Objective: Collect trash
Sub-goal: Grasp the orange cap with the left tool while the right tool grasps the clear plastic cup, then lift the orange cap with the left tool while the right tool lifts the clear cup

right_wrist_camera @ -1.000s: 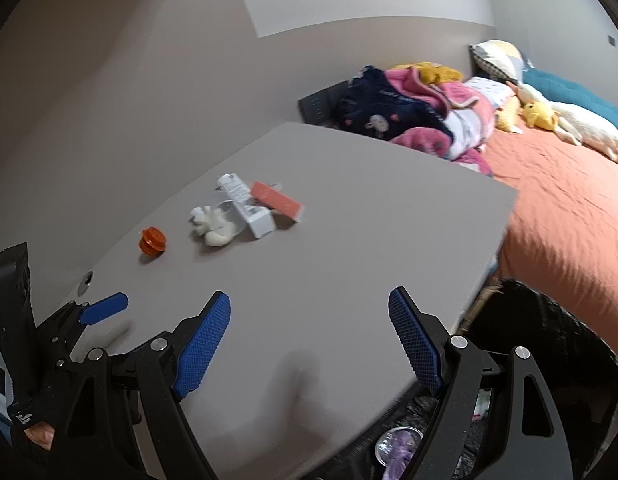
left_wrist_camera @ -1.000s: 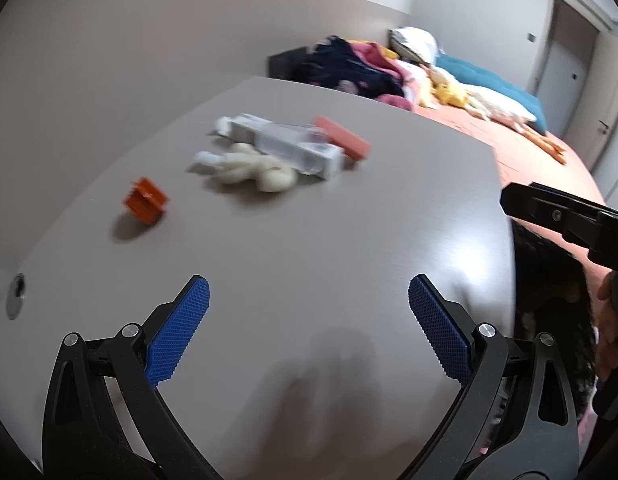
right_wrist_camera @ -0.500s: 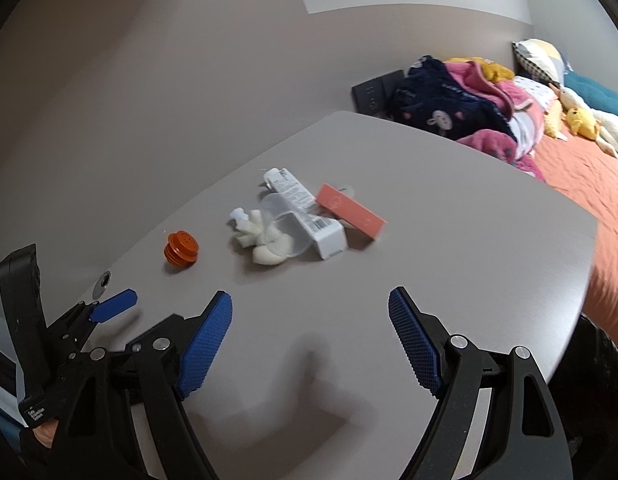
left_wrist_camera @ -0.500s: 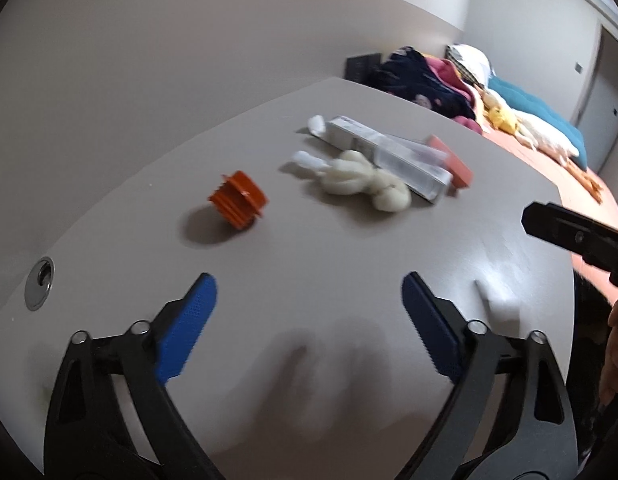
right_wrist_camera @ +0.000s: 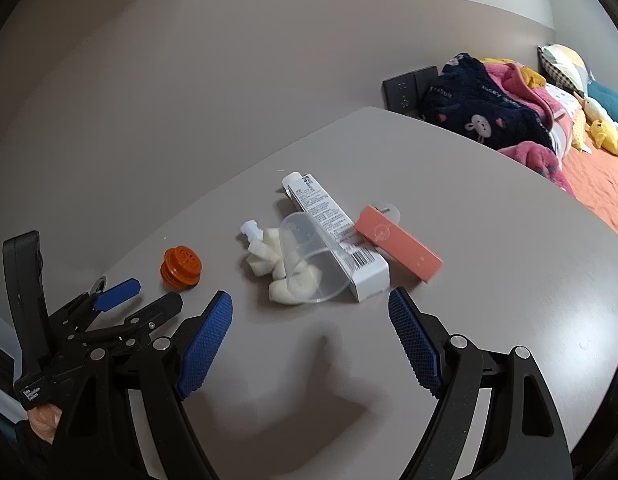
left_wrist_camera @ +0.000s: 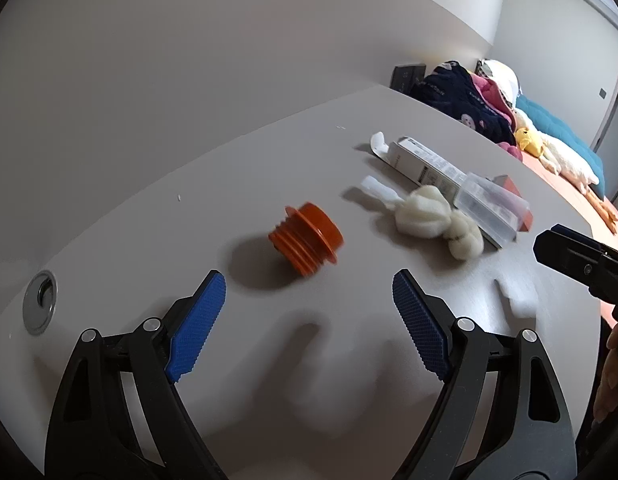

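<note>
Matte grey and smooth, the rounded tabletop (right_wrist_camera: 489,280) stood against a plain pale wall, with a bed of orange sheets and heaped fleece clothes (right_wrist_camera: 489,108) beyond its far edge. On it lay the trash: a ribbed orange plastic screw cap (left_wrist_camera: 307,238) on its side, a knotted lump of white cotton wadding (left_wrist_camera: 433,216), a clear soft plastic cup (right_wrist_camera: 313,264) tipped over against a long white printed carton (right_wrist_camera: 337,236), and a flat salmon-pink rectangular box (right_wrist_camera: 397,242) just beside that carton. A round metal grommet (left_wrist_camera: 40,302) sat flush in the table near the edge. The left gripper (left_wrist_camera: 309,320) hovered just short of the orange cap, its blue knurled pads apart with nothing between them; its jaws had just been closing a little. The right gripper (right_wrist_camera: 309,336) hung near the cup and carton, jaws spread wide and empty. Compared with a second before, both cameras had drawn much closer to the litter, the cap now filling the space ahead of the left pads, and the black bin had slipped out of the right view.
</note>
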Available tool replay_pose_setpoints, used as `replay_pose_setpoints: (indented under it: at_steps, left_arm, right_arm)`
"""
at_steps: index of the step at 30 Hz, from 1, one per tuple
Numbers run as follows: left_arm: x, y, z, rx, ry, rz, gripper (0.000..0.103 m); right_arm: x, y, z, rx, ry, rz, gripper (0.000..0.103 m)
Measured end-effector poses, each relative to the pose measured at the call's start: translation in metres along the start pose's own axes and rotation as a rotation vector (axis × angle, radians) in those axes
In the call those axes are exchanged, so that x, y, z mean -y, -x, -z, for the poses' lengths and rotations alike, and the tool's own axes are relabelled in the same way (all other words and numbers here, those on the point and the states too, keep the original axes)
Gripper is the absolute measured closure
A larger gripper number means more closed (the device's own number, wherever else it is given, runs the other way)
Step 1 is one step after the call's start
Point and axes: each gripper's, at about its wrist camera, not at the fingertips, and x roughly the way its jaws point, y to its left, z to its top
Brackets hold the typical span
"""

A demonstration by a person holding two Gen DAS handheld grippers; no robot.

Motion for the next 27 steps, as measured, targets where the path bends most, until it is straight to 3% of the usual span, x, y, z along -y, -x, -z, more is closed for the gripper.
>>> replay_pose_setpoints:
  at_steps: [4,14,18,19,20,27]
  left_arm:
    - [-0.001,-0.008,-0.005,-0.002,-0.020,0.000,0.020]
    - [0.003,-0.028,-0.017,-0.021,-0.068,0.024,0.021]
    - [0.003,-0.034,-0.017,-0.043,-0.081,0.050,0.042]
    - [0.003,-0.037,-0.017,-0.053,-0.079,0.052,0.054]
    - [0.002,-0.038,-0.016,-0.059,-0.076,0.056,0.057]
    - [0.003,-0.033,-0.013,-0.050,-0.073,0.054,0.057]
  right_arm:
    - [-0.003,-0.008,-0.004,-0.005,0.012,0.000,0.021]
    - [-0.005,-0.030,-0.013,-0.022,0.030,0.007,0.034]
    - [-0.007,-0.032,-0.014,-0.019,0.054,0.023,0.057]
    - [-0.007,-0.032,-0.014,-0.020,0.056,0.021,0.057]
    - [-0.006,-0.032,-0.014,-0.020,0.053,0.018,0.057]
    - [-0.003,-0.026,-0.011,-0.006,0.023,0.000,0.058]
